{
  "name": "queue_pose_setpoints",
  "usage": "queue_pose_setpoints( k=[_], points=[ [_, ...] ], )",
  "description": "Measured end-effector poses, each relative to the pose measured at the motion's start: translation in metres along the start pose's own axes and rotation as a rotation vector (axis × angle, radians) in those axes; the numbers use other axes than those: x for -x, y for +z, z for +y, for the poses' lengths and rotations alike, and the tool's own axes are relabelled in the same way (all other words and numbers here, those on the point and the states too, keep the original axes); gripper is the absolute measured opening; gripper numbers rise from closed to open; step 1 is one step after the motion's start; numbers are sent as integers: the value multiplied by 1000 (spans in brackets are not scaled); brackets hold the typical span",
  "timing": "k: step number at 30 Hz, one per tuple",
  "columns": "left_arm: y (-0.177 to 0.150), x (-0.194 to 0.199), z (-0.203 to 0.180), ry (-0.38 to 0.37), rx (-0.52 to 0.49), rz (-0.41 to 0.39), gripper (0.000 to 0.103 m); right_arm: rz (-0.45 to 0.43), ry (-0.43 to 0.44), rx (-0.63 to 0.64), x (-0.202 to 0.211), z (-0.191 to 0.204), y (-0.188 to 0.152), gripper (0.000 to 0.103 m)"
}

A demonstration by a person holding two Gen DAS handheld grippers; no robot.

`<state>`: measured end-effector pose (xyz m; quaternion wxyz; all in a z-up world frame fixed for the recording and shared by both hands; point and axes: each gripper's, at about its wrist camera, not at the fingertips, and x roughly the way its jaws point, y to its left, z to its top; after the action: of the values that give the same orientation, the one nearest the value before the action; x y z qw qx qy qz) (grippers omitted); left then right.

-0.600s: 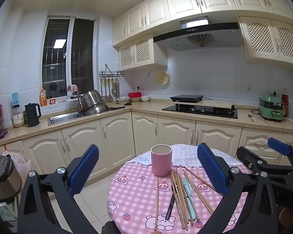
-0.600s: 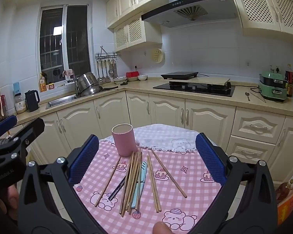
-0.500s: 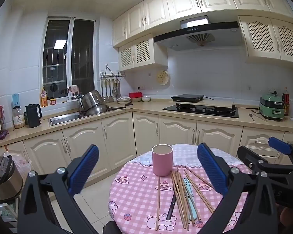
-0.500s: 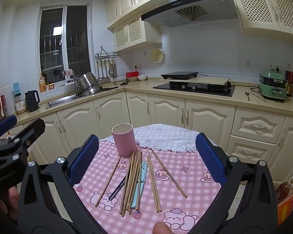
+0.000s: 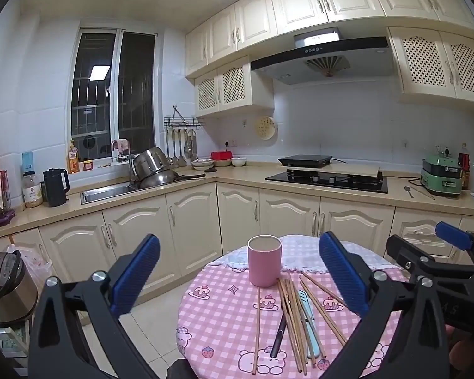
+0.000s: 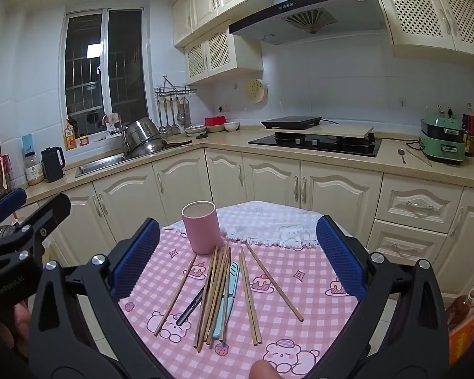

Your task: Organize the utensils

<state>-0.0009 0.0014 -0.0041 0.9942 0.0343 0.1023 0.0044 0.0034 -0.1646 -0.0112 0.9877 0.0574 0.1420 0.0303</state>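
Both wrist cams sit above the near edge of the round surface [image 5: 224,325], facing the kitchen cabinets. Left claw [image 5: 238,276] cam looks from farther left and a bit higher; right claw [image 6: 237,257] cam sits closer in. Shared: pink cup [image 5: 264,260], chopsticks [image 6: 216,293], stove [image 6: 316,143], sink [image 5: 106,191].

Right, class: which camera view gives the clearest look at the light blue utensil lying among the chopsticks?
The right wrist view: the light blue utensil lies near the middle of the frame, its whole length seen between the chopsticks. In the left wrist view it looks smaller and thinner, lower in the frame, crowded by chopsticks.
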Motion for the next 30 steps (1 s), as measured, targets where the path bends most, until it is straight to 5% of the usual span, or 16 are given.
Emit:
queue_pose_setpoints(
  k=[30],
  points=[
    [-5, -16, -1, -15, -1, 50, 99, 41, 17, 11, -21, -6, -1, 97]
  ],
)
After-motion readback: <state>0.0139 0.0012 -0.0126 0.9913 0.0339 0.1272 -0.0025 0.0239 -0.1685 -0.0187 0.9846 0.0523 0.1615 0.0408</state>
